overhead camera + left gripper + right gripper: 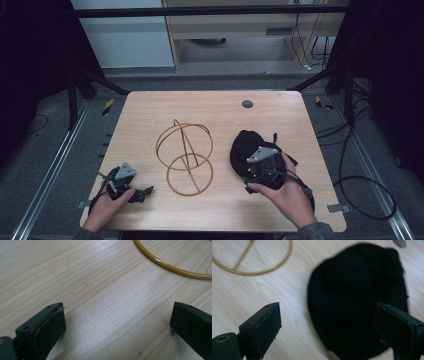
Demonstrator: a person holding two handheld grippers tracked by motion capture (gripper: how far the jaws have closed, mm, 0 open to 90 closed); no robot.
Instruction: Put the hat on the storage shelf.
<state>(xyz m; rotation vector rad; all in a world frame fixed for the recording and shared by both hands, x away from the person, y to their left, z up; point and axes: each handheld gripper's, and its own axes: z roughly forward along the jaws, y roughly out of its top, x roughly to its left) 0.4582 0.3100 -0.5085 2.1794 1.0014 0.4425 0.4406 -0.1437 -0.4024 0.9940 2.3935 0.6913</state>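
A gold wire stand (pixel 184 156) made of two rings and a stem stands mid-table; part of its base ring (pixel 172 268) arcs across the top right of the left gripper view, and a ring (pixel 257 262) lies at the top left of the right gripper view. A black knit hat (pixel 246 148) (pixel 359 297) lies flat to the stand's right. My right gripper (pixel 257 167) (pixel 329 327) hovers just above the hat's near edge, open, its jaws wide apart. My left gripper (pixel 142 194) (pixel 117 325) rests low at the front left corner, open over bare wood.
The wooden table (pixel 150 107) has a small grey round cap (pixel 247 104) near its far edge. Black cables (pixel 367 192) lie on the floor to the right. Metal frame rails (pixel 47 175) run along the table's left and right sides.
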